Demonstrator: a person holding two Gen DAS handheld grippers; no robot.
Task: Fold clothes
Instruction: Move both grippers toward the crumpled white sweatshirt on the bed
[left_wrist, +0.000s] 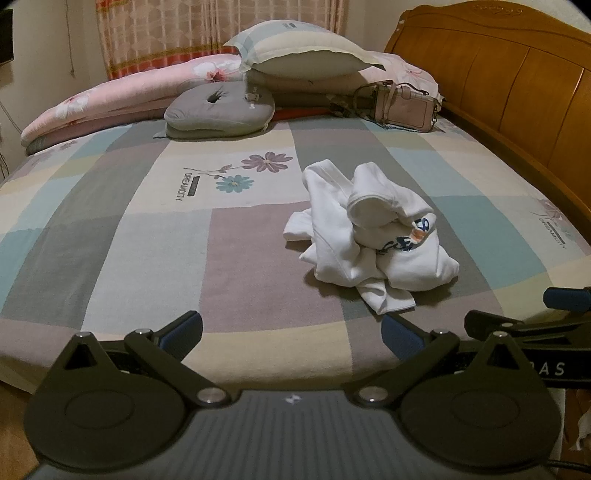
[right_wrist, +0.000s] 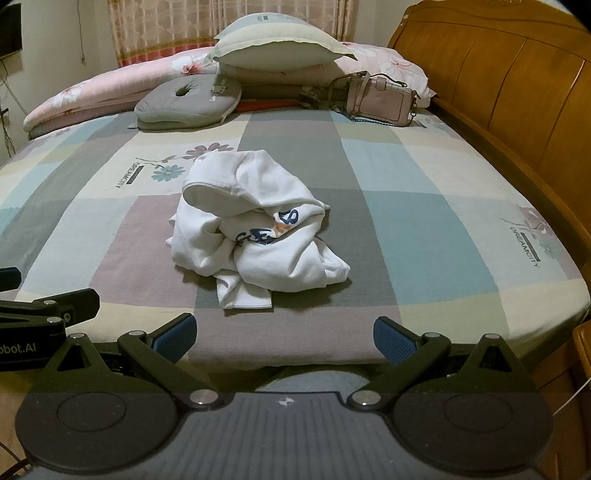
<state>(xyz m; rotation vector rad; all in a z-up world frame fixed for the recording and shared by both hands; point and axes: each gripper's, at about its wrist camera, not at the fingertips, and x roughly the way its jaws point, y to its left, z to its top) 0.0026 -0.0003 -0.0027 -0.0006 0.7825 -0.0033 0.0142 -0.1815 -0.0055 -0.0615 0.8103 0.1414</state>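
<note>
A white sweatshirt with a dark blue and orange print lies crumpled in a heap on the checked bed sheet. In the right wrist view the same sweatshirt sits straight ahead, its ribbed hem nearest me. My left gripper hovers at the bed's front edge, open and empty, with the heap ahead and to its right. My right gripper is also open and empty, a short way in front of the hem. Each gripper shows at the edge of the other's view.
At the far end lie a stacked pillow, a grey ring cushion, a pink folded quilt and a pink handbag. A wooden headboard runs along the right side. A curtain hangs behind.
</note>
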